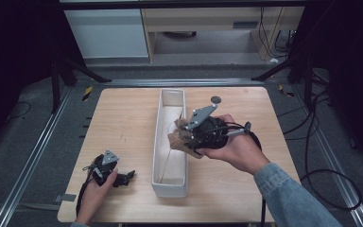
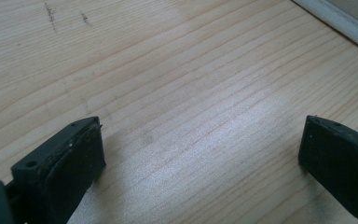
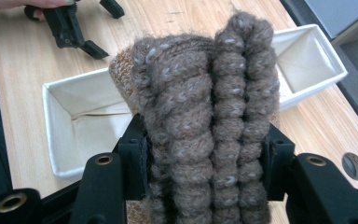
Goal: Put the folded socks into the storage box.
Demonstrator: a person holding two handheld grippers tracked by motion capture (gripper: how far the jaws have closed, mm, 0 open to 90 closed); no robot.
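My right gripper (image 1: 188, 139) is shut on a folded brown knitted piece (image 3: 205, 126) with thick ribbed rolls, squeezed between both black jaws. It hangs over the long white fabric-lined bin (image 1: 157, 142) in the middle of the wooden table. In the high view the knit (image 1: 178, 137) shows as a tan-brown bundle above the bin's right wall. My left gripper (image 1: 128, 176) rests low at the table's front left, held by a hand, jaws spread wide over bare wood with nothing between them (image 2: 200, 154).
The white bin (image 3: 56, 107) runs front to back across the table's centre. A small round grey disc (image 1: 215, 100) lies near the far right of the table. Cables trail off the right edge. Dark stands flank the table.
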